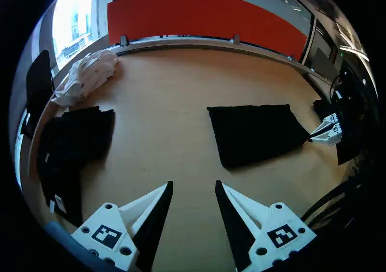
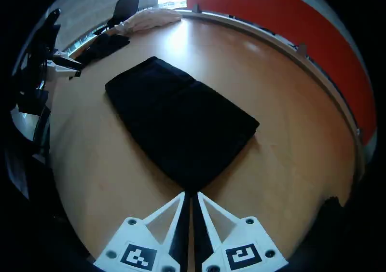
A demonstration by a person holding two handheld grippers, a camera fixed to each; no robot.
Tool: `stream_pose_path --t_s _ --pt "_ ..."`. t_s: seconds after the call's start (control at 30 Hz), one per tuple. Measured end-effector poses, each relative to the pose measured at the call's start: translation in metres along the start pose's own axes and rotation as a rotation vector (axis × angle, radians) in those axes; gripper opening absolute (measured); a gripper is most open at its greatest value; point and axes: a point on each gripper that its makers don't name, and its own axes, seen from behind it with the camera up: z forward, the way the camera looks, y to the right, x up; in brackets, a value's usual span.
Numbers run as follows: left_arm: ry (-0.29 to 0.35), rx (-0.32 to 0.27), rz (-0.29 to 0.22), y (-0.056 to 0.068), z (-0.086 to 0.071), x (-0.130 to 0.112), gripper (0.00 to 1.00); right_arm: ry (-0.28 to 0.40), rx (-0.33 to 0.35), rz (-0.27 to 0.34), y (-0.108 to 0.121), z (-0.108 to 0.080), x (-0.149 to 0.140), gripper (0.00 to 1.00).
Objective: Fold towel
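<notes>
A black towel (image 1: pixel 255 132) lies folded into a rectangle on the wooden table (image 1: pixel 164 108), right of centre. My left gripper (image 1: pixel 193 185) hovers open over bare wood, well short of the towel, with nothing between its fingers. At the towel's right corner sits the right gripper (image 1: pixel 322 132), its tip touching the cloth. In the right gripper view the towel (image 2: pixel 178 122) stretches away from my right gripper (image 2: pixel 191 196), whose fingers are pressed together on the near corner. The left gripper (image 2: pixel 65 62) is seen far off to the left.
A heap of black cloths (image 1: pixel 72 137) lies at the table's left side, with a pile of white cloth (image 1: pixel 87 74) behind it. An orange divider panel (image 1: pixel 207 16) runs along the far edge. A dark chair (image 1: pixel 38 79) stands beyond the left edge.
</notes>
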Motion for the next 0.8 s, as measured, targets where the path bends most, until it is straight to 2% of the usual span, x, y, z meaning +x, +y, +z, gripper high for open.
stream_pose_path --t_s 0.27,0.8 --pt "0.002 0.002 0.003 -0.001 0.001 0.004 0.63 0.049 -0.029 -0.001 0.005 -0.012 0.020 0.07" --pt "0.013 0.004 0.018 -0.003 -0.001 0.011 0.63 0.177 -0.120 -0.045 0.026 -0.057 0.075 0.07"
